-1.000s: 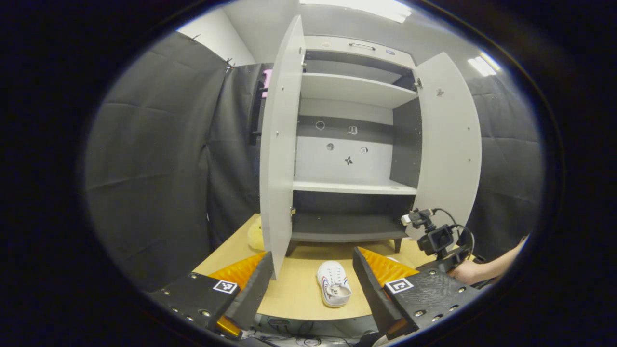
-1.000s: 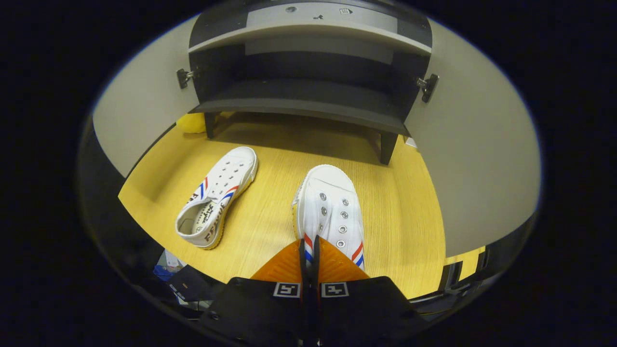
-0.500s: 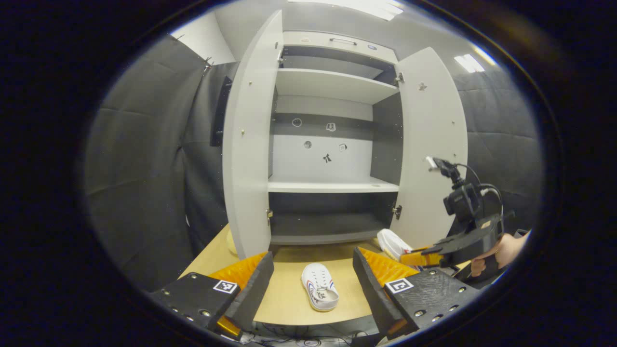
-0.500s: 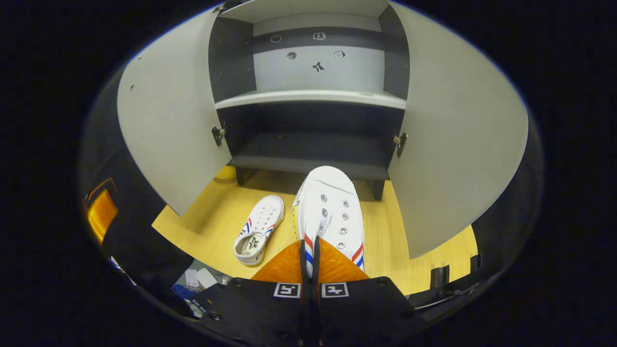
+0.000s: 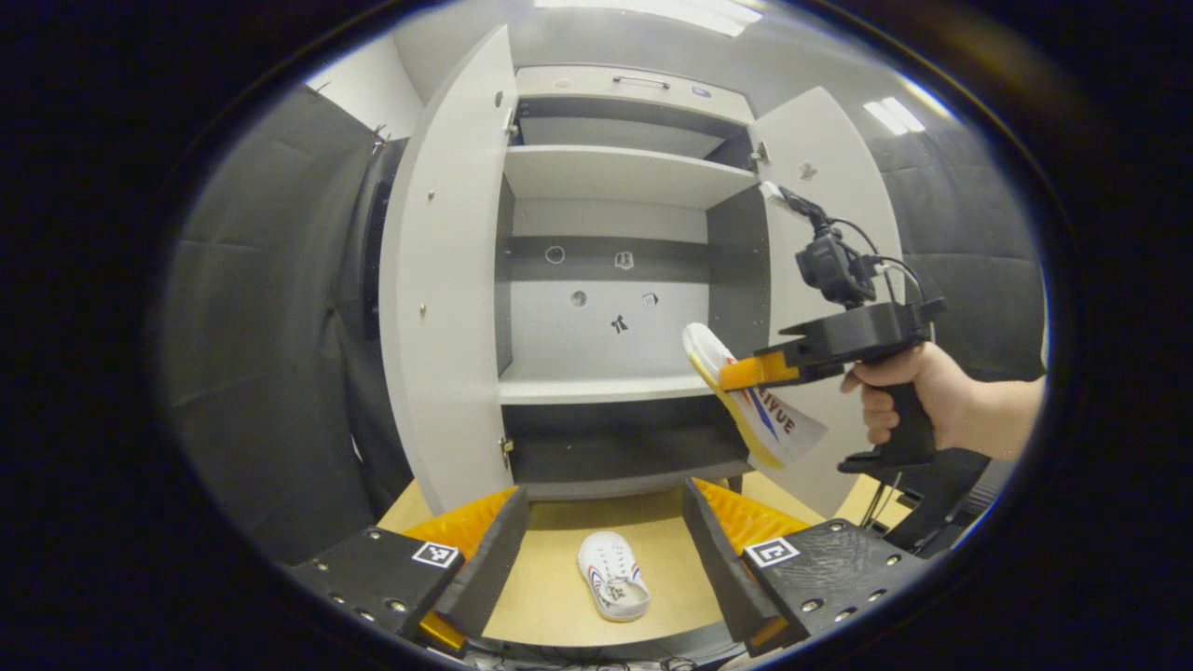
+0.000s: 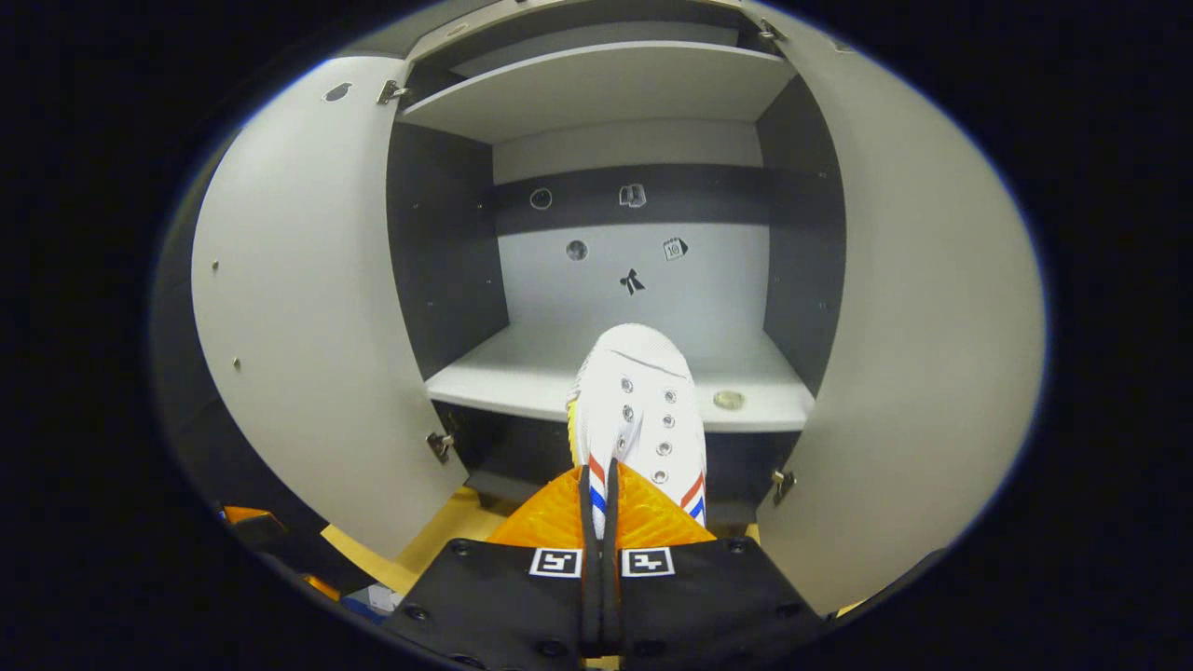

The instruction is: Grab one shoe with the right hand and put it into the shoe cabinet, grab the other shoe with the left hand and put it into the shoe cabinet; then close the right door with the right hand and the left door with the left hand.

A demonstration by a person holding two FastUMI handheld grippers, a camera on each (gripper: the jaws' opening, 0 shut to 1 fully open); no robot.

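Black cloth hangs behind the shoe cabinet (image 5: 615, 280), which stands on a wooden table (image 5: 550, 587) with both doors wide open. A white shoe (image 6: 638, 410) is pinched at its heel edge by the right gripper (image 6: 596, 508), toe pointed at the cabinet's middle shelf (image 6: 531, 373). The shoe looks light and soft, so the thin heel cloth could likely slip or bend. The gripper is held level by a hand (image 5: 899, 391) just in front of the cabinet. The left gripper (image 5: 606, 550) is spread wide, holding nothing, above the other shoe (image 5: 613, 587) lying before the cabinet.
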